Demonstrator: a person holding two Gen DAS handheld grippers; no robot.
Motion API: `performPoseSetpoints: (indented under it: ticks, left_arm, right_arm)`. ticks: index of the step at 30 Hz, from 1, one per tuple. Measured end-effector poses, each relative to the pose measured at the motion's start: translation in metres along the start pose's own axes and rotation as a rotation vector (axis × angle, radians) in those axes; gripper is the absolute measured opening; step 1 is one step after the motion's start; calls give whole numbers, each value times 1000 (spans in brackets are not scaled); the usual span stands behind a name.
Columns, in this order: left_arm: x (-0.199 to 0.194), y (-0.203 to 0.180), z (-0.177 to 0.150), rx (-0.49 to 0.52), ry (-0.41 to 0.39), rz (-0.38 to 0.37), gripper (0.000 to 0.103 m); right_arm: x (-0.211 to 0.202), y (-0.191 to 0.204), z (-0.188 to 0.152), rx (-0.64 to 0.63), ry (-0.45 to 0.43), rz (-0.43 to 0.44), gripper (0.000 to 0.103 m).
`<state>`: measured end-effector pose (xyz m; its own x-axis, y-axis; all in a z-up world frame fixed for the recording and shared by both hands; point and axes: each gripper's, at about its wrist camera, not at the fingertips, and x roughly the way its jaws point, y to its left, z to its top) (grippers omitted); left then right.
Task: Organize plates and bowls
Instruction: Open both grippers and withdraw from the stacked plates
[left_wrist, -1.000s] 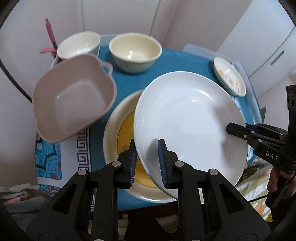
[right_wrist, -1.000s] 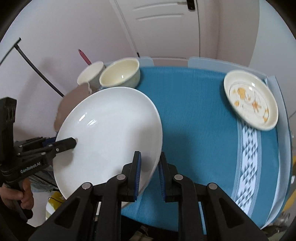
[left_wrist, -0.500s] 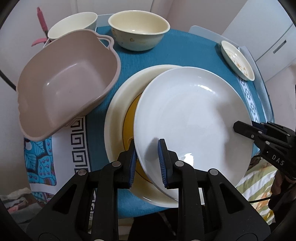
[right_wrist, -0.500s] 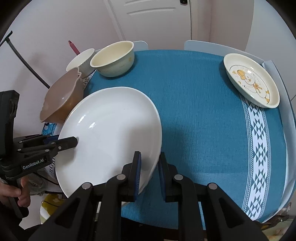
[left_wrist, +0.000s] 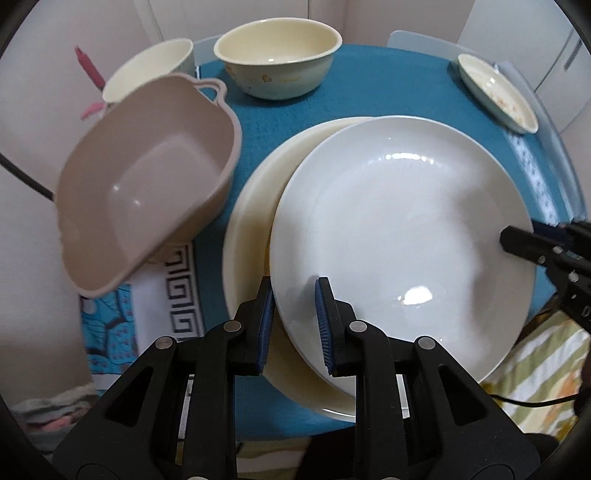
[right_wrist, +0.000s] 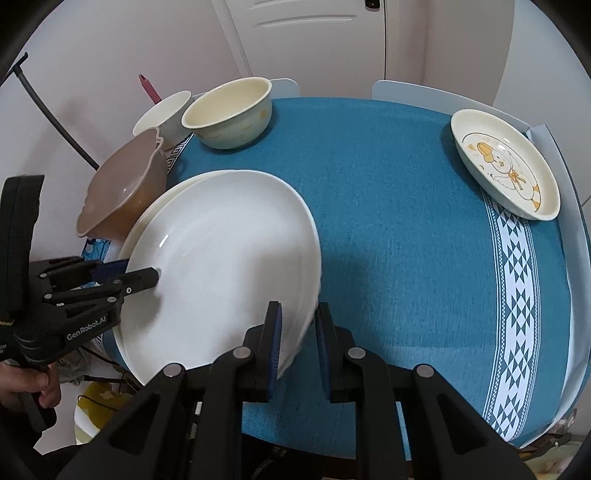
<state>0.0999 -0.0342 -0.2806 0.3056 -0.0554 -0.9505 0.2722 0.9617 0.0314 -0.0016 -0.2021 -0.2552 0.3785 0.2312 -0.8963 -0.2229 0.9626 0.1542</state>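
Observation:
Both grippers hold one large white plate by opposite rims. My left gripper is shut on its near-left rim. My right gripper is shut on its right rim; the plate also shows in the right wrist view. The white plate sits low over a larger cream plate on the blue tablecloth, covering most of it. A pinkish-brown square bowl stands left of the plates, tilted. A cream bowl and a white bowl stand at the back.
A small cream plate with a duck picture lies at the table's far right. The blue tablecloth shows between it and the stack. A pink utensil stands behind the white bowl, against the wall.
The white plate has come down and forward over the cream plate, covering more of it. Both grippers have stayed shut on its rims.

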Motion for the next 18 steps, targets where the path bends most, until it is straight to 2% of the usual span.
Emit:
performPoseSetpoints:
  ticks: [2,11,15,18]
  left_arm:
    - [0,-2,3,16,-8,32,20]
    - [-3,-8,3,21,-2,60,19]
    - [-13,-9,1,45,-27,131,20]
    - [-13,-4,3,23,-33,109,20]
  right_arm:
    - [1,1,1,-7,1,3,17]
    - [5,5,5,-53,11,-19,17]
    - [3,7,5,-70,6,-21,17]
    - [4,12,6,-88,6,-9,17]
